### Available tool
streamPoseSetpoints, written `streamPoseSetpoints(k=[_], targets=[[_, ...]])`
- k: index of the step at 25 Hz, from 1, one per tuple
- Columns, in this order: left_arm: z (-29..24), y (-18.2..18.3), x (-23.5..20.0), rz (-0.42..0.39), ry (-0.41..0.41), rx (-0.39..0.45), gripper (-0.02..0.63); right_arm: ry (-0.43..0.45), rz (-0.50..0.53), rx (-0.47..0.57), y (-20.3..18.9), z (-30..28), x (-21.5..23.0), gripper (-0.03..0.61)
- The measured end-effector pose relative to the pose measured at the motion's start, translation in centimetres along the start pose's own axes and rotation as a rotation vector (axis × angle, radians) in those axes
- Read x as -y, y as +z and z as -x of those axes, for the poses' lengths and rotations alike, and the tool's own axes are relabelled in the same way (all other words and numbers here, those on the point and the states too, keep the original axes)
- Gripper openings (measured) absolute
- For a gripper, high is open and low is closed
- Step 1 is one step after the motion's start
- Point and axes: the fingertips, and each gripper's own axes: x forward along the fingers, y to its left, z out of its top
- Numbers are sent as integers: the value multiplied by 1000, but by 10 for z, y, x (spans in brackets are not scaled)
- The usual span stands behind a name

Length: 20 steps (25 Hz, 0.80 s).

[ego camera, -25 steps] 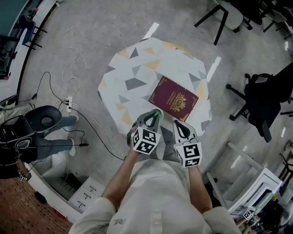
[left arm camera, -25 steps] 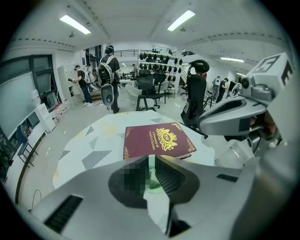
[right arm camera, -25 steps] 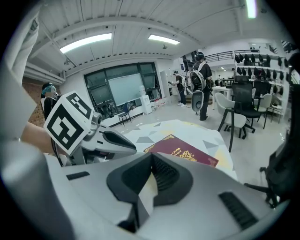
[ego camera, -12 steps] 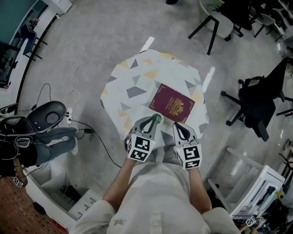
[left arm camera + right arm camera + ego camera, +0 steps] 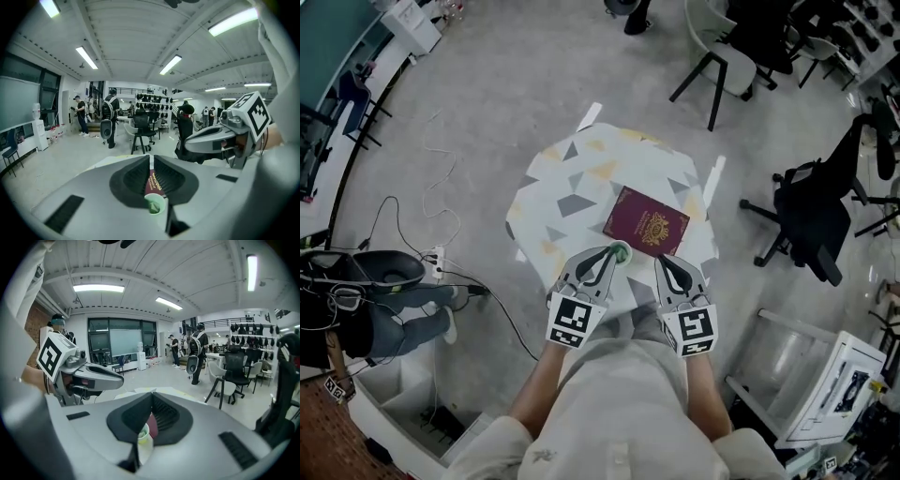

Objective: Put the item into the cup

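Cup [image 5: 620,250]: small, pale green, standing upright with its round mouth open upward, near the front edge of the bench [image 5: 572,187]. Something small and pale lies inside it; what it is cannot be told. Booklet [image 5: 646,221]: burgundy, passport-like, closed, with a gold crest and gold lettering on its cover. It lies flat, cover up, set askew to the bench edges. The cup sits just beside its near-left corner.

Head camera looks steeply down at the table [image 5: 581,178]; gripper cameras, low and near, share the cup [image 5: 154,203].
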Motion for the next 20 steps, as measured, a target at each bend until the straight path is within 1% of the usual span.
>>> streamPoseSetpoints(k=[4, 8, 20], targets=[[15, 17, 3, -7, -19, 57, 38, -24, 15, 47, 20, 14, -7, 6], [28, 28, 7, -16, -43, 95, 35, -54, 13, 76, 30, 27, -12, 6], [46, 36, 14, -53, -114, 139, 34, -147, 9, 111, 35, 51, -24, 6]])
